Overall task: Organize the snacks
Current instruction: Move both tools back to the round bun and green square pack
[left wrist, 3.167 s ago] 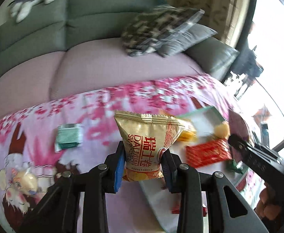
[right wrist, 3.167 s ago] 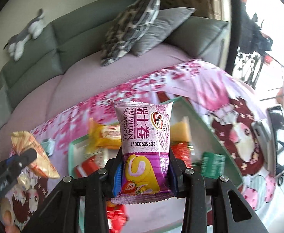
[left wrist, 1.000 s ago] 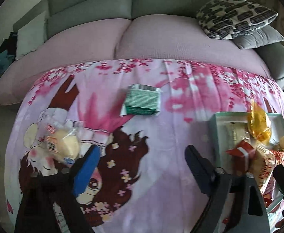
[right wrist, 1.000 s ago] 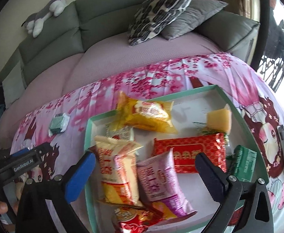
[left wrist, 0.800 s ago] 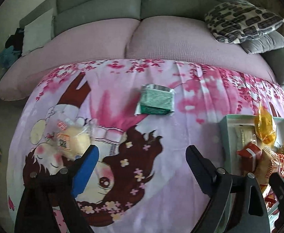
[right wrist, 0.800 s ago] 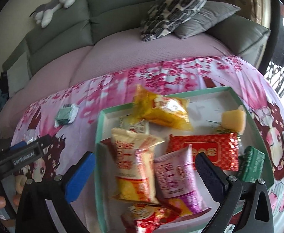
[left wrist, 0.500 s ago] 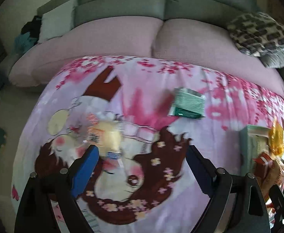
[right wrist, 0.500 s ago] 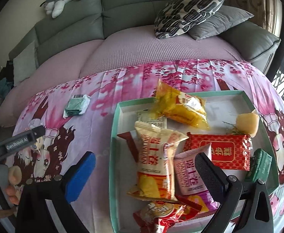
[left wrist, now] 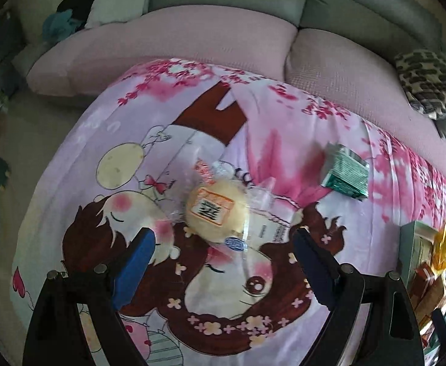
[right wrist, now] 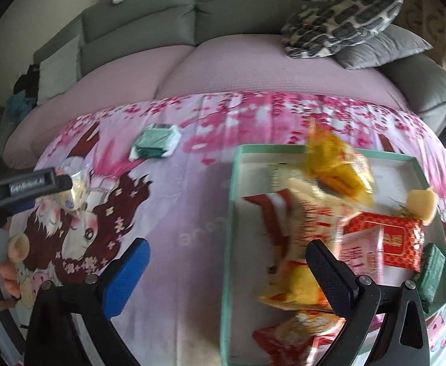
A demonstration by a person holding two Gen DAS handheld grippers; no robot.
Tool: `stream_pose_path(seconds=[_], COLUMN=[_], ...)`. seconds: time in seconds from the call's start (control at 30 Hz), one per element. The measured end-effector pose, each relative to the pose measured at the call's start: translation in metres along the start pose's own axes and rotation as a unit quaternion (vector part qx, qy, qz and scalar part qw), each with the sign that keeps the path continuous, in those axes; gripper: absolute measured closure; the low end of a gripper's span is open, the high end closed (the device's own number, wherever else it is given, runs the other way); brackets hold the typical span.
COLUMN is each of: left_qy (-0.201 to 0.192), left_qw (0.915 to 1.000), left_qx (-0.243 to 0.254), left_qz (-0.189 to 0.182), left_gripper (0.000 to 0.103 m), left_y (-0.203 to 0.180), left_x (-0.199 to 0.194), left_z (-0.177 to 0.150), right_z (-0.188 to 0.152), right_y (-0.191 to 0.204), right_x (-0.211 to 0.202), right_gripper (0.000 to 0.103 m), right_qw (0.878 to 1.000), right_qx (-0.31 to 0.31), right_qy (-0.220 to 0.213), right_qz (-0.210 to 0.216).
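The left gripper (left wrist: 223, 238) is hanging over the pink cartoon cloth (left wrist: 284, 289) with its jaws spread wide and nothing between them. It is pointing at the bun (left wrist: 215, 209), a pale round cake in a clear wrapper lying flat on the cloth, well to the left of the tray (right wrist: 232, 213). The wide spread looks chosen to straddle the bun's full width, and the bun is sitting just ahead of the fingertips, so this is probably the approach to a pick.

The right gripper (right wrist: 227, 256) is also standing wide apart and empty, hovering over the tray's left wall, likely waiting its turn.

The tray, a shallow green-edged box, is already holding most of the snacks in a loose heap: a yellow bag (right wrist: 336, 164) at its far side, a red packet (right wrist: 384, 238) toward its right. The heap is blurred, so the count is unclear.

The green packet (right wrist: 156, 140) is lying on the cloth beyond the tray's far-left corner, well apart from it, and also seems to be awaiting collection. It is lying flat, probably easy to pinch by its edges.
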State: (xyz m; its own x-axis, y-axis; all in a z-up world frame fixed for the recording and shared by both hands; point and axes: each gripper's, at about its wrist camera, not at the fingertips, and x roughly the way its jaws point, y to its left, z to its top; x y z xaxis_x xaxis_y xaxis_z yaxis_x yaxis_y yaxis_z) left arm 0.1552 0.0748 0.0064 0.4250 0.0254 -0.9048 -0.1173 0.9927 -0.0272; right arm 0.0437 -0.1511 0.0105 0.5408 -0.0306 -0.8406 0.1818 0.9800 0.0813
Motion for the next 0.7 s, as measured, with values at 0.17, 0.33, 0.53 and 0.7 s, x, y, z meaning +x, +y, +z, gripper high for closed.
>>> stream_pose_path(seconds=[0.17, 0.33, 0.53, 0.7], left_qy=[0.003, 0.009, 0.025, 0.020], left_qw=[0.9994, 0.9984, 0.9974, 0.9968], left_qx=[-0.034, -0.053, -0.056, -0.061], left_qz=[-0.004, -0.015, -0.037, -0.048], left_gripper=[0.012, 0.012, 0.012, 0.012], left_y=[0.025, 0.038, 0.032, 0.028], left_x=[0.006, 0.015, 0.034, 0.041], left_z=[0.005, 0.010, 0.012, 0.018], right_z=[0.003, 0.014, 0.015, 0.017], right_y=[0.012, 0.012, 0.021, 0.030], right_x=[0.002, 0.005, 0.015, 0.022], right_gripper=[0.000, 0.000, 0.000, 0.000], right_qw=[1.000, 1.000, 1.000, 0.999], right_qx=[-0.019, -0.017, -0.024, -0.033], right_qy=[-0.001, 0.000, 0.011, 0.018], right_qz=[-0.002, -0.012, -0.011, -0.005])
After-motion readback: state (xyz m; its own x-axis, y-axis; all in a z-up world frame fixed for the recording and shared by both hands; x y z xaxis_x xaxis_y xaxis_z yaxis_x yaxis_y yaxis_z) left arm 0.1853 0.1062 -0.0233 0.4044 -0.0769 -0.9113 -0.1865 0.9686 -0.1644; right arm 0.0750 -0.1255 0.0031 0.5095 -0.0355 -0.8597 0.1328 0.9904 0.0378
